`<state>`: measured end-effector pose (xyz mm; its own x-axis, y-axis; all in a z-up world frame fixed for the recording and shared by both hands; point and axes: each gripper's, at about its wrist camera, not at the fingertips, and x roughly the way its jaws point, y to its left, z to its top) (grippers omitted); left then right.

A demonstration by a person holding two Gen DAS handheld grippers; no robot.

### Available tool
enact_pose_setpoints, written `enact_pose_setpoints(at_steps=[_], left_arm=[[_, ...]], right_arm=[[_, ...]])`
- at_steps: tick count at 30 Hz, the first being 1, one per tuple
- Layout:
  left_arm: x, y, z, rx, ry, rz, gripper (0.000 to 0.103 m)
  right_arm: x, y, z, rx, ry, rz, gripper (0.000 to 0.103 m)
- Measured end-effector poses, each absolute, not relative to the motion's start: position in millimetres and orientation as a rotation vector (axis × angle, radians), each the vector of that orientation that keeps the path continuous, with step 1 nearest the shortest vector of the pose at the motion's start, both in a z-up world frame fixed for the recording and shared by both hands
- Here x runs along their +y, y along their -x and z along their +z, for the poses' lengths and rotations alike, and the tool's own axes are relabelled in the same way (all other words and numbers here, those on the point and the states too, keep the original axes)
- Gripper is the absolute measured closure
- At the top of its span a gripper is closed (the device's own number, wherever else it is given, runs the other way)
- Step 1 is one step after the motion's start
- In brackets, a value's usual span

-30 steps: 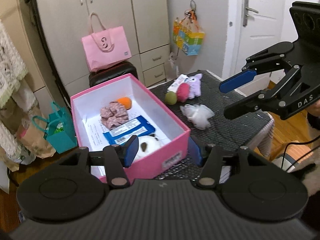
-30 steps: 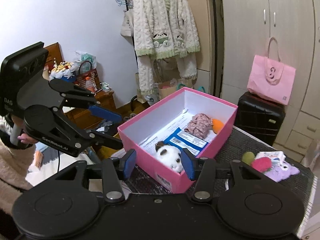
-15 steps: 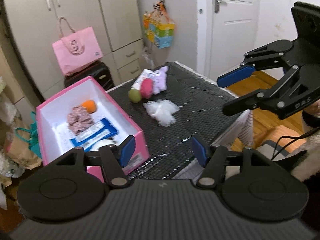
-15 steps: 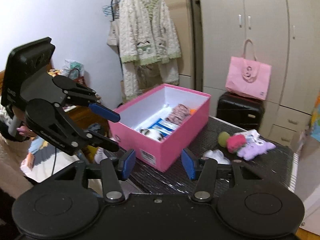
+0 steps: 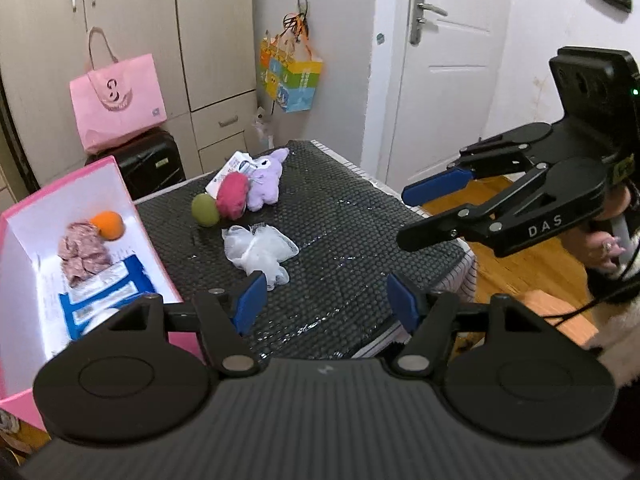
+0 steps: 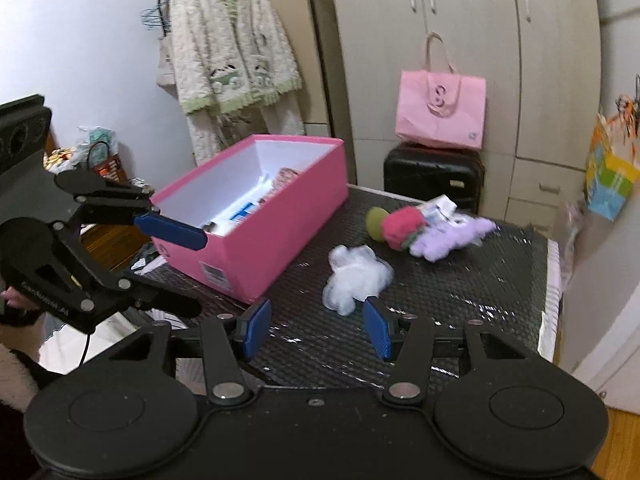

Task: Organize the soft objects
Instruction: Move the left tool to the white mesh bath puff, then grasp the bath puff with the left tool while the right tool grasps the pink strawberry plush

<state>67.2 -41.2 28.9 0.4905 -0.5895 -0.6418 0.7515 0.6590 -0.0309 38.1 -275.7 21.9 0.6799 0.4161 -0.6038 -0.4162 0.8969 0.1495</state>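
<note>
Left wrist view: the left tongs point(image 5: 326, 302) hang with their blue pads apart and nothing between them, low in the frame above the bench with its black bubble-textured cover point(image 5: 352, 240). Just beyond the left pad lies a crumpled white mesh puff point(image 5: 259, 251), resting on the cover. Further up the frame sit a round olive-green soft ball point(image 5: 205, 210), a fuzzy magenta plush point(image 5: 233, 195) and a pale purple plush toy point(image 5: 266, 184) — the three touching in a row, with a white packet point(image 5: 234, 164) partly under them. At the left edge stands an open pink cardboard box with white inside point(image 5: 150, 236); within it lie an orange ball point(image 5: 107, 225), a mauve crumpled cloth point(image 5: 82, 254) and a blue-and-white packet point(image 5: 106, 300). The right tongs point(image 5: 418, 216) reach in from the right edge of the frame, their pads apart and holding nothing, above the bench's right side.

Right wrist view — the right tongs point(image 6: 316, 328) sit just short of the mesh puff point(image 6: 354, 276), which lies ahead between the pads' line. The pink box point(image 6: 260, 232) stands left of centre, and the left tongs point(image 6: 176, 272) hover at its near left corner. A pink paper tote bag point(image 6: 440, 112) rests on a black suitcase point(image 6: 432, 176) behind the bench.
</note>
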Motion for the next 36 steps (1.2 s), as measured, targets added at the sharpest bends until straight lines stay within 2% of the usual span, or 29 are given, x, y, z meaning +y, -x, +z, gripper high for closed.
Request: enact_pose_setpoints(at_steps=[7, 15, 24, 36], left_arm=[[-72, -89, 2, 0.691, -0.274, -0.771, 0.037], [-87, -132, -28, 0.69, -0.078, -0.592, 0.037], [-108, -165, -66, 0.643, -0.122, -0.428, 0.037], [-121, -189, -89, 0.637, -0.137, -0.395, 0.033]], right_arm=[[-294, -63, -3, 0.719, -0.043, 0.468, 0.046], [-313, -106, -26, 0.747, -0.123, 0.462, 0.046], [-302, -155, -51, 0.725, -0.062, 0.405, 0.046], [-281, -211, -32, 0.704, -0.002, 0.424, 0.046]])
